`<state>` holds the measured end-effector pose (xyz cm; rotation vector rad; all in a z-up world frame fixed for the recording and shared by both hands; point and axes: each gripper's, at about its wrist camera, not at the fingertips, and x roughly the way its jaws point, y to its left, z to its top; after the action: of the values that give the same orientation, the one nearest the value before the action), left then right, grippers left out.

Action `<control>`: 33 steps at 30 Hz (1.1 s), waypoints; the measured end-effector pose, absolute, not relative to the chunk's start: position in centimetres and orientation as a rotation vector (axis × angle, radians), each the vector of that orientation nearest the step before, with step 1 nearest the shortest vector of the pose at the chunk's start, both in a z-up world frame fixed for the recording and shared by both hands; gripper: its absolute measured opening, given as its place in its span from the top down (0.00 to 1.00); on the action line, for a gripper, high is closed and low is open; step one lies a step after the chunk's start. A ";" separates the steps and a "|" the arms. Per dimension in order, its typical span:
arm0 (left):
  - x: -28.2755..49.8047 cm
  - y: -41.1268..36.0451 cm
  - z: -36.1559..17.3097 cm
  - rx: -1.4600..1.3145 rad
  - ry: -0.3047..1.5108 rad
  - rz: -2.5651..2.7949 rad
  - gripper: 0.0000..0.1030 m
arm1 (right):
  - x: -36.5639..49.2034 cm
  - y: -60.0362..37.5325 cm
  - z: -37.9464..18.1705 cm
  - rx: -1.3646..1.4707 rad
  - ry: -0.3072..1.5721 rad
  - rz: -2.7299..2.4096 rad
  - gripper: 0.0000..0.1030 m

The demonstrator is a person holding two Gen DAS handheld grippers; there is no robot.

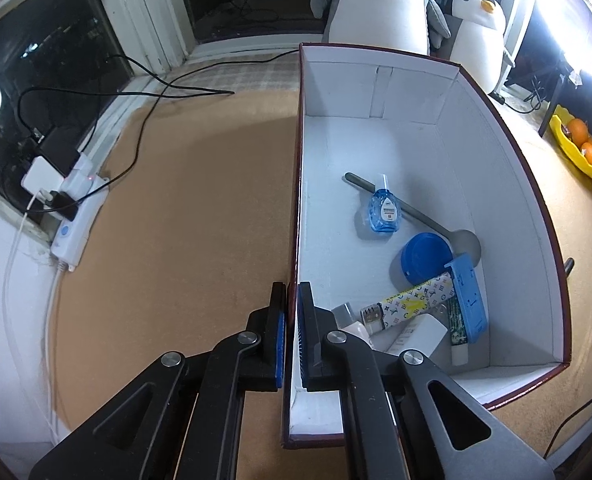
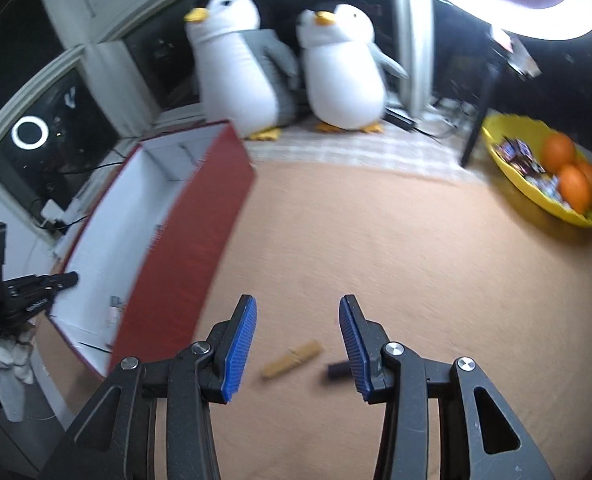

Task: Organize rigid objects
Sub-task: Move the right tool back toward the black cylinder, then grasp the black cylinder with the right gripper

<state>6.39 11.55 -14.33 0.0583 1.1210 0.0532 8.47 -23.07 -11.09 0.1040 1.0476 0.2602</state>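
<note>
A red box (image 1: 416, 128) with a white inside stands on the tan table. My left gripper (image 1: 291, 300) is shut on the box's left wall, one finger on each side. Inside lie a blue bottle (image 1: 383, 210), a grey spoon (image 1: 416, 216), a blue round lid (image 1: 426, 258), a blue case (image 1: 470, 296), a patterned lighter (image 1: 412, 304) and white pieces. In the right wrist view my right gripper (image 2: 298, 312) is open above the table. A tan wooden clothespin (image 2: 291, 358) and a small dark object (image 2: 338, 370) lie between its fingers. The box (image 2: 183, 240) stands to its left.
A white power strip (image 1: 71, 216) with cables lies at the table's left edge. Two plush penguins (image 2: 287, 68) stand at the back. A yellow bowl (image 2: 544, 176) with oranges and snacks sits at the right. A ring light glows at the top right.
</note>
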 end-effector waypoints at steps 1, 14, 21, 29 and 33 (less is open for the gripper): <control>6.5 11.6 -14.4 0.055 1.123 0.056 0.96 | 8.4 -23.7 -11.6 0.105 1.058 0.244 0.62; 6.8 11.4 -14.7 0.059 1.132 0.087 0.96 | 8.1 -27.6 -18.7 0.196 1.243 0.166 0.60; 6.8 11.5 -14.7 0.056 1.131 0.092 0.96 | 8.6 -27.2 -19.5 0.269 1.276 0.175 0.60; 6.9 11.5 -14.7 0.050 1.130 0.091 0.96 | 9.7 -25.6 -20.5 0.209 1.287 0.175 0.69; 6.9 11.6 -14.6 0.043 1.125 0.087 0.96 | 9.8 -24.7 -20.6 0.130 1.277 0.170 0.74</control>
<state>6.87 11.60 -14.64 0.0431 1.1252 0.0874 9.79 -24.75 -20.55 0.1304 1.2769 0.1703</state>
